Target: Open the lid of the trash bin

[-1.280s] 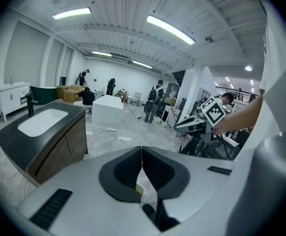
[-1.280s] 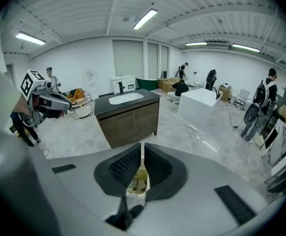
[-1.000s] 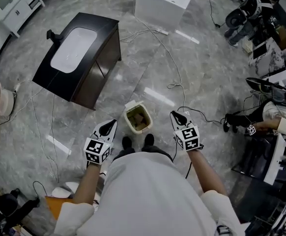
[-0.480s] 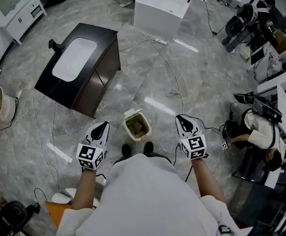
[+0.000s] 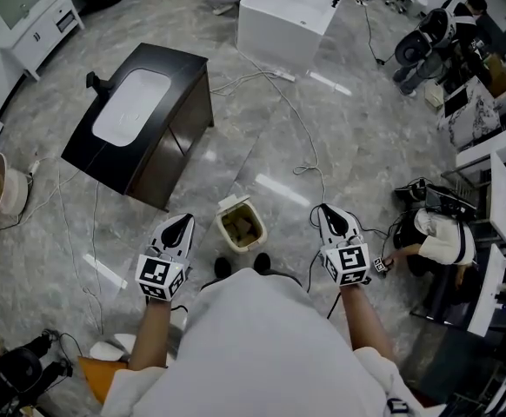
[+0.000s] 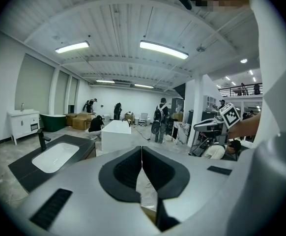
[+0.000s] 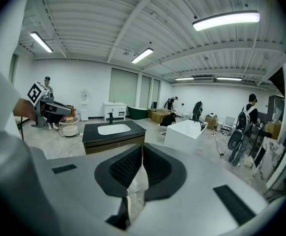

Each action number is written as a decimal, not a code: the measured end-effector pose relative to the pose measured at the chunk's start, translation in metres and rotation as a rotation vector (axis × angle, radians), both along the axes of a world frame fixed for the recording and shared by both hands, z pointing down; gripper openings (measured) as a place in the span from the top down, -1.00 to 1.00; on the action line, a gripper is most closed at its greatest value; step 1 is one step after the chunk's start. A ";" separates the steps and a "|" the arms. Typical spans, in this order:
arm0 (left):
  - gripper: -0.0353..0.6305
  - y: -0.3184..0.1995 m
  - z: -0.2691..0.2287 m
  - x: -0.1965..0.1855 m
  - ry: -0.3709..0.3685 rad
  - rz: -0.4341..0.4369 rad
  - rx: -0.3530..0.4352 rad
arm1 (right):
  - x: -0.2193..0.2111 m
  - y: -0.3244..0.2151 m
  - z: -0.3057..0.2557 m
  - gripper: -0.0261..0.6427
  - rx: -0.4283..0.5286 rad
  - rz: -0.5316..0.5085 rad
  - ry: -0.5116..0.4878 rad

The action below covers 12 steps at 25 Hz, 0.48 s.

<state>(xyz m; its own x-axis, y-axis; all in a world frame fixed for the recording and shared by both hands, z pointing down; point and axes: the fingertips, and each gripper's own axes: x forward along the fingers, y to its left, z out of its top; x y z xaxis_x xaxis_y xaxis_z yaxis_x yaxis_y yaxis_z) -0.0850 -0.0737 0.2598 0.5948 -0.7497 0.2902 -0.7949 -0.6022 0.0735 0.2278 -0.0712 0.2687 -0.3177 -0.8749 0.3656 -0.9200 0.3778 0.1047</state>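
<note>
A small cream trash bin (image 5: 241,224) stands on the grey floor just ahead of the person's feet, its lid tipped up at the far side and brown contents showing inside. My left gripper (image 5: 180,225) hovers to the bin's left, apart from it, jaws shut and empty. My right gripper (image 5: 329,215) is held to the bin's right, also shut with nothing held. In the left gripper view my left gripper (image 6: 142,157) has its pads pressed together. The right gripper view shows my right gripper (image 7: 142,156) closed the same way. The bin is hidden in both gripper views.
A dark vanity with a white basin (image 5: 138,115) stands at the far left. A white bathtub (image 5: 288,11) sits at the back. Cables (image 5: 301,137) trail over the floor. A crouching person (image 5: 436,237) and a desk (image 5: 496,207) are at the right.
The right gripper has drifted slightly right and nearer. The left gripper moved left a second ago and now holds still. The person at the right has shifted and crouched lower.
</note>
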 end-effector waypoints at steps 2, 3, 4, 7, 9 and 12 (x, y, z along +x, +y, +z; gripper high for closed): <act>0.84 -0.002 -0.002 0.001 0.002 -0.002 0.004 | 0.003 -0.001 -0.001 0.83 0.002 0.004 0.000; 0.84 -0.002 -0.002 0.001 0.002 -0.004 0.005 | 0.005 -0.001 -0.001 0.83 0.002 0.006 0.000; 0.84 -0.003 -0.002 0.002 0.003 -0.005 0.006 | 0.006 -0.002 -0.001 0.82 0.003 0.007 0.000; 0.84 -0.007 -0.001 0.003 0.008 -0.011 0.005 | 0.008 -0.005 -0.001 0.83 0.006 0.011 -0.003; 0.84 -0.009 0.000 0.004 0.010 -0.016 0.003 | 0.010 -0.007 -0.001 0.83 0.006 0.011 -0.006; 0.84 -0.011 0.000 0.006 0.014 -0.019 0.000 | 0.011 -0.008 -0.001 0.83 0.006 0.007 -0.004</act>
<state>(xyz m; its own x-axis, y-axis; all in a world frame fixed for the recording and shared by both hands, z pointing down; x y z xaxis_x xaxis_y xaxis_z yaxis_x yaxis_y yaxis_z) -0.0790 -0.0842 0.2602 0.5841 -0.7613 0.2814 -0.8054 -0.5866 0.0846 0.2383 -0.0791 0.2678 -0.3134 -0.8791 0.3591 -0.9229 0.3711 0.1029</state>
